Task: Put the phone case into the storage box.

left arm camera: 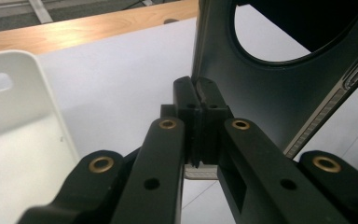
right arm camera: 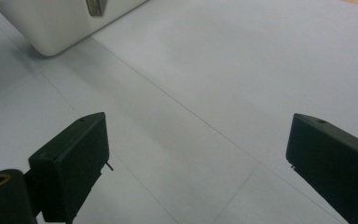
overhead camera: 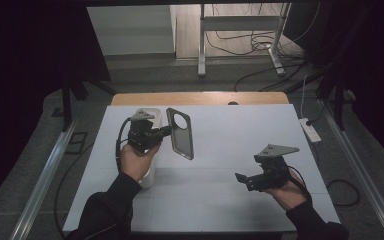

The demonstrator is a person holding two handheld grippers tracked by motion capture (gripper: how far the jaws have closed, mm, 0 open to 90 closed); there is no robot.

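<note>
0 readable text | L gripper (overhead camera: 166, 131) clamps phone case (overhead camera: 180, 134) | R gripper (overhead camera: 244, 178) wide apart

A white sheet covers most of the counter (overhead camera: 240, 145), leaving a strip of wood edge (overhead camera: 200, 98) bare at the far side. Beyond it, grey floor (overhead camera: 145, 75) runs to a pale wall panel (overhead camera: 130, 30) and a metal stand (overhead camera: 240, 35), with cables (overhead camera: 252, 42) tangled around its legs. A white power strip (overhead camera: 310, 130) lies to the right of the counter. Dark curtains (overhead camera: 30, 60) close in both sides, and metal rails (overhead camera: 45, 175) flank the counter.
</note>
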